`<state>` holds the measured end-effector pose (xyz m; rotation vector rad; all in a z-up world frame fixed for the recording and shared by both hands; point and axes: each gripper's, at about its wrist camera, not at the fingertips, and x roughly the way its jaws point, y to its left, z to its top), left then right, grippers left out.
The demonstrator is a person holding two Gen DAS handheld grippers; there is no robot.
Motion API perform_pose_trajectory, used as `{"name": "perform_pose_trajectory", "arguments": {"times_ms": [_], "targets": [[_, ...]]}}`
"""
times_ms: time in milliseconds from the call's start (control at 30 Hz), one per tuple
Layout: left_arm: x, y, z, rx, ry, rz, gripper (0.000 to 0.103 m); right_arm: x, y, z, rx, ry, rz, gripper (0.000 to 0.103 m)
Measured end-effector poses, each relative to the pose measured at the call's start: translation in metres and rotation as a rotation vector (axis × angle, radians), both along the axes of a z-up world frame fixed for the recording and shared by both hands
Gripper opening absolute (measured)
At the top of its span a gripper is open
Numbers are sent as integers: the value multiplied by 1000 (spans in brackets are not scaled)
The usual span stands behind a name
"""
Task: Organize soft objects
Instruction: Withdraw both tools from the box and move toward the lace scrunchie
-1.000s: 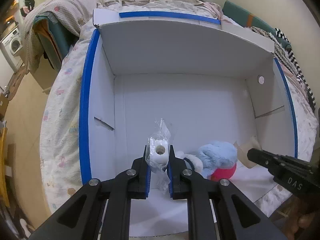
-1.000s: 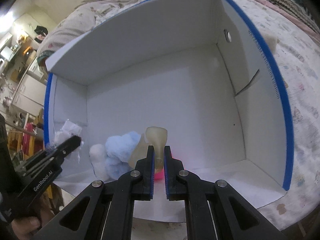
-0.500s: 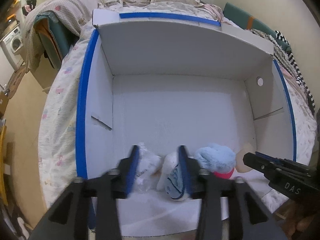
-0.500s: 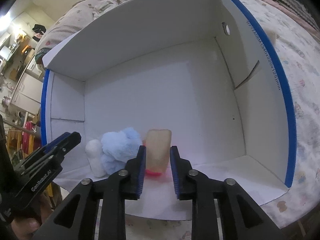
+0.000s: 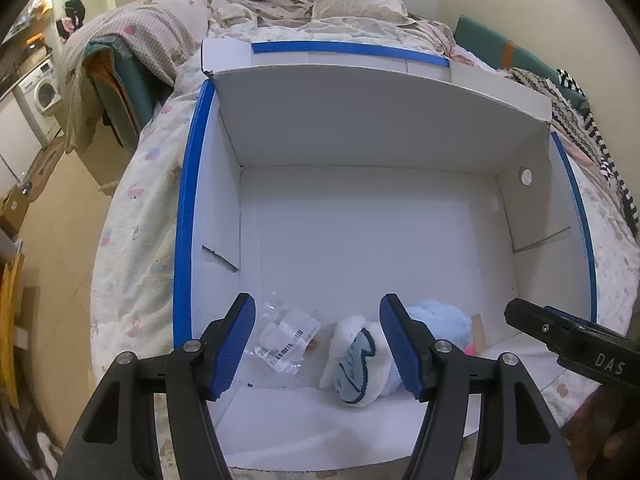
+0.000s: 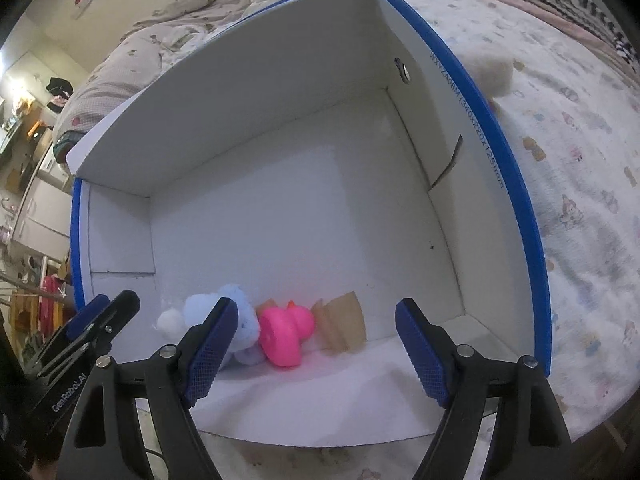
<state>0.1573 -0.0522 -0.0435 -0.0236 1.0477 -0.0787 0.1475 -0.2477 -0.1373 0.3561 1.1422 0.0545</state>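
A white cardboard box with blue-taped rims (image 5: 188,216) (image 6: 508,184) sits on a bed. Along its near wall lie a clear plastic bag with a white roll (image 5: 286,338), a white and blue plush (image 5: 356,364) (image 6: 240,320), a pink rubber duck (image 6: 286,334) and a tan sponge piece (image 6: 344,326). My left gripper (image 5: 318,344) hangs over the bag and plush, its jaws opening, nothing pressed between them. My right gripper (image 6: 312,350) hovers above the duck and sponge, jaws opening wide and holding nothing. Its black tip (image 5: 568,334) shows at the right in the left wrist view.
The far half of the box floor (image 6: 288,208) is bare. A cream fluffy object (image 6: 490,74) lies on the patterned bed sheet (image 6: 580,184) outside the right wall. Crumpled bedding and a pillow (image 5: 352,0) lie behind the box. A washing machine (image 5: 42,92) stands far left.
Both grippers have opened. The bagged roll dropped from the left one to the box floor beside the plush; the tan sponge left the right one and now stands beside the pink duck.
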Motion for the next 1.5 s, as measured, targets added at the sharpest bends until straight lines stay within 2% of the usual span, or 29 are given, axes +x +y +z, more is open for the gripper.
{"name": "perform_pose_trajectory", "arguments": {"times_ms": [300,533,733,867,1067,1367,1500], "targets": [[-6,2,12,-4,-25,-1,62,-2,-6,3,-3,-2,2,86],[-14,12,17,-61,-30,50,63,-4,3,6,-7,-19,18,86],[-26,14,25,2,-52,46,63,-12,6,11,-27,-50,19,86],[-36,18,32,-20,-63,28,65,-20,1,15,-19,-63,2,86],[-54,26,33,-14,-54,70,68,-32,-5,21,-13,-78,-15,86],[-83,35,35,4,-77,73,68,-52,-14,36,-25,-141,-29,86],[-92,39,31,47,-72,66,68,-64,-21,37,-30,-159,-52,86]]}}
